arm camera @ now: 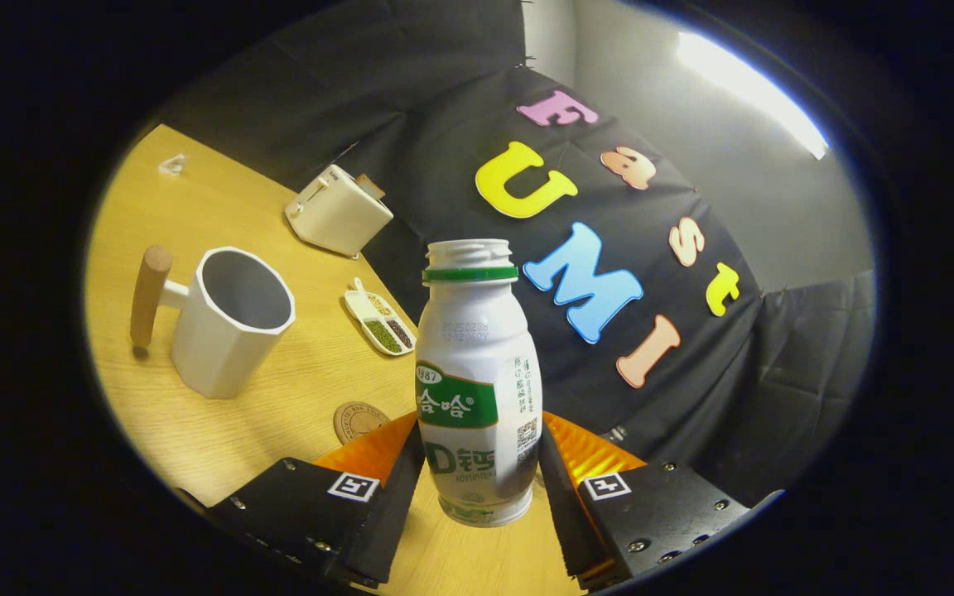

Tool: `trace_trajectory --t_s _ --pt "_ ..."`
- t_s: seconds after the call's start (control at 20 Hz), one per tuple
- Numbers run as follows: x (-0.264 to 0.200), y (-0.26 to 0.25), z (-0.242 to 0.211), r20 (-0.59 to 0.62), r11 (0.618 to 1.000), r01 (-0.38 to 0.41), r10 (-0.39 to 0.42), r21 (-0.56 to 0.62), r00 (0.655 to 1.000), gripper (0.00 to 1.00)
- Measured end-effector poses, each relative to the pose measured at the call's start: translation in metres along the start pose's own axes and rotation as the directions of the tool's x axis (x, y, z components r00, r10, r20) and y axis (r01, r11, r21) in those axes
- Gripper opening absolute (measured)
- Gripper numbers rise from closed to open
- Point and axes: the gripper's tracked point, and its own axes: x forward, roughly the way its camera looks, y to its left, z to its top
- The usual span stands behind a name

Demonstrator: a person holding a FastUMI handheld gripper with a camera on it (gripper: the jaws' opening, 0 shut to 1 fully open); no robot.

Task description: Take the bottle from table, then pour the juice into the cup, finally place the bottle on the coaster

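Gripper view looks along the hand-held gripper (pixel 481 476), which is tipped so that the whole scene leans. Its two fingers (pixel 401 488) close in on the lower body of the bottle (pixel 477 381), one pressing each flank, so the bottle is held between them and lifted clear of the bench (pixel 220 430); its rounded base hangs free between the fingers.

Taking the bottle as the landmark, the bench is a smooth, light wood-grain surface spreading out to its left and beneath it. The cup (pixel 228 323) comes next in size: a white, faceted mug with an angular rim, a grey inside that looks empty, and a round wooden peg handle on the side turned away from the bottle. It stands well to the left of the bottle. A white boxy toaster (pixel 338 211) sits beyond the cup, at the bench's far edge.

The bottle itself is a small white plastic one with a waisted shoulder, an open threaded neck with no cap and a green ring below the threads. A green band wraps its middle with white characters; a faint stamped date code sits above, too faint to read.

A small white divided dish (pixel 379 321) with grains or seeds lies just left of the bottle's shoulder. The coaster (pixel 358 420), a round brown disc, lies flat beside the left finger.
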Motion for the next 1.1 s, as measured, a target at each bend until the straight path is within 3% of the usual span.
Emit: trace_trajectory --t_s 0.55,1.1 --pt "0.001 0.007 0.007 -0.002 0.971 0.041 -0.042 -0.235 0.999 0.75" --pt "0.001 0.004 0.014 -0.021 0.912 0.067 -0.083 -0.404 0.996 0.75"
